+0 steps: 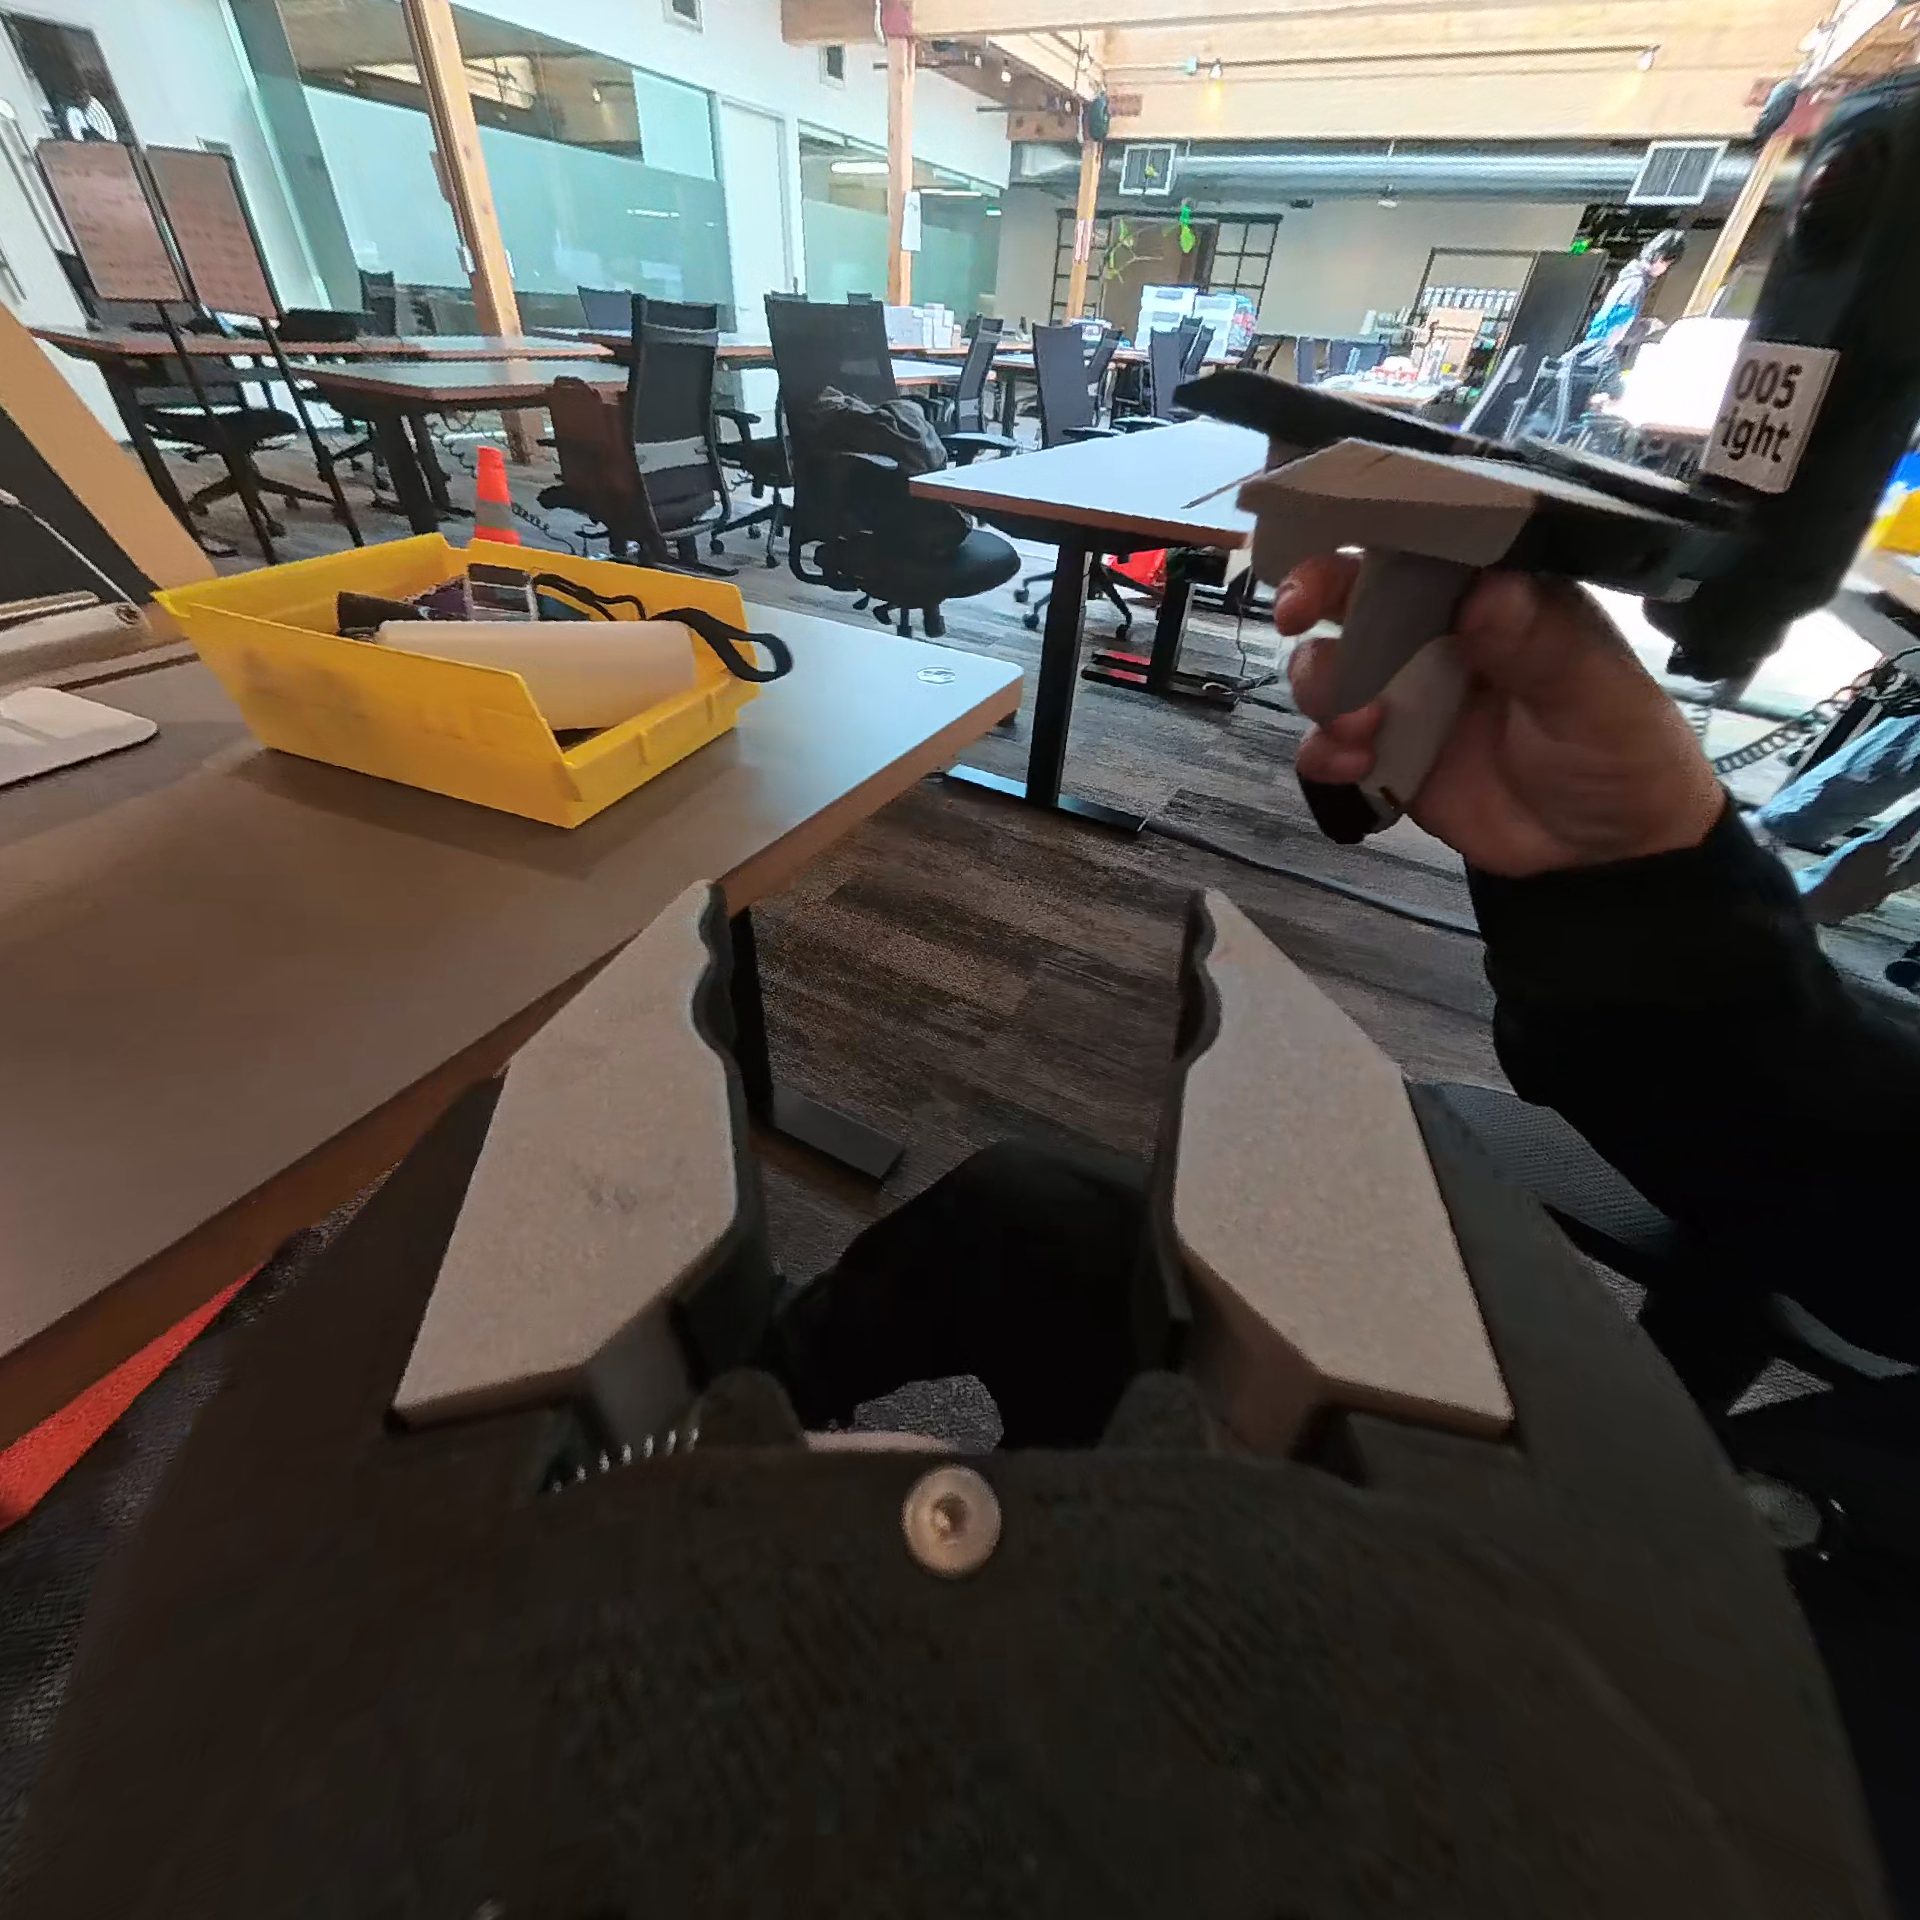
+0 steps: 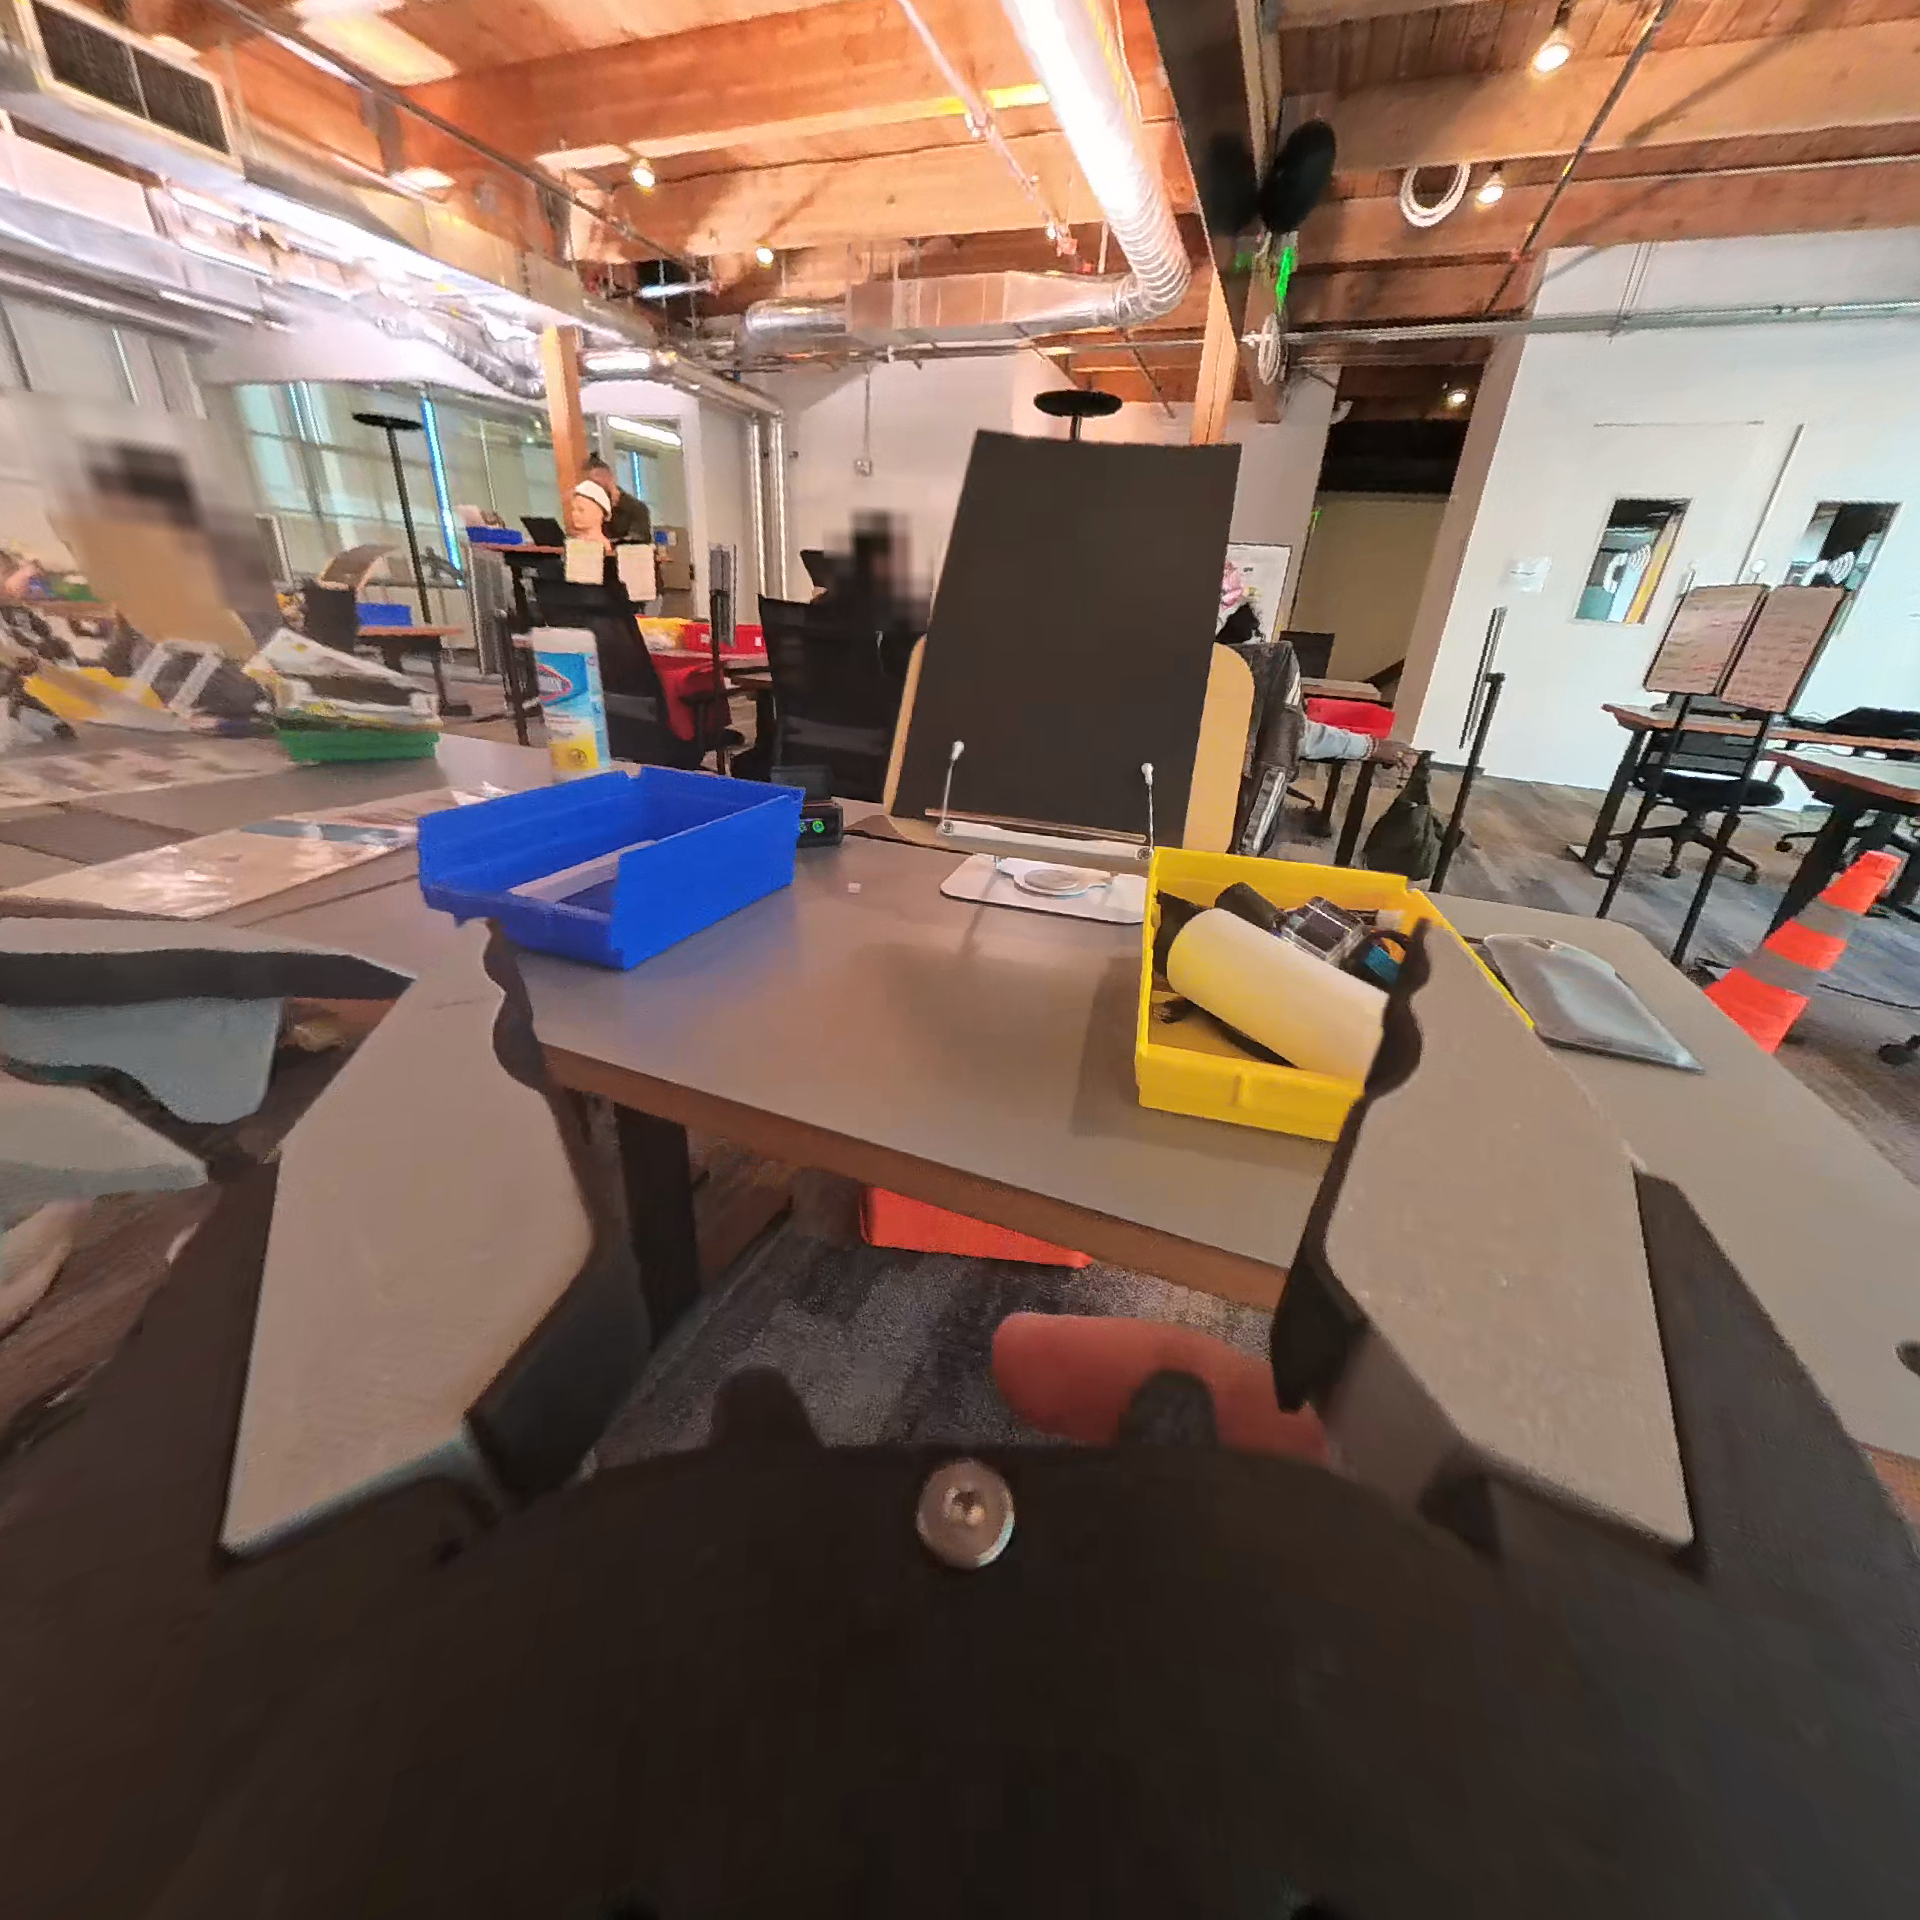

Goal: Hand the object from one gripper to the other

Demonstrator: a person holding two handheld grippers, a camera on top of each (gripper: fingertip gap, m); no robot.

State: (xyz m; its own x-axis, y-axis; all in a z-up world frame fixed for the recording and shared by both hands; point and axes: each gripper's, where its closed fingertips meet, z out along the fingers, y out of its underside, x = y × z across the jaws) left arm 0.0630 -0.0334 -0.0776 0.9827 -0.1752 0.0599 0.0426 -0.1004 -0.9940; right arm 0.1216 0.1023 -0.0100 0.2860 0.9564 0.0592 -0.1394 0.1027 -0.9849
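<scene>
Both grippers are open and empty, held in the air off the grey table's [image 2: 883, 1039] front edge. My left gripper [image 1: 956, 956] points past the table corner [image 1: 935, 707] over the carpet. My right gripper [image 2: 956, 966] faces the table; it also shows in the left wrist view [image 1: 1226, 447] at upper right, held by a hand [image 1: 1538, 727]. A yellow bin [image 2: 1236, 1091] on the table holds a white cylinder [image 2: 1278, 987], black straps and a small device in a clear housing [image 2: 1320, 925]. The bin [image 1: 416, 717] and cylinder [image 1: 551, 665] also show in the left wrist view.
A blue bin [image 2: 613, 862] stands at the table's left. A black board on a stand [image 2: 1070, 644] is at the back, with a wipes canister [image 2: 569, 707] to its left. A silver pouch [image 2: 1579, 997] lies on the right. An orange cone [image 2: 1808, 956] stands on the floor, with office chairs [image 1: 862, 468] beyond.
</scene>
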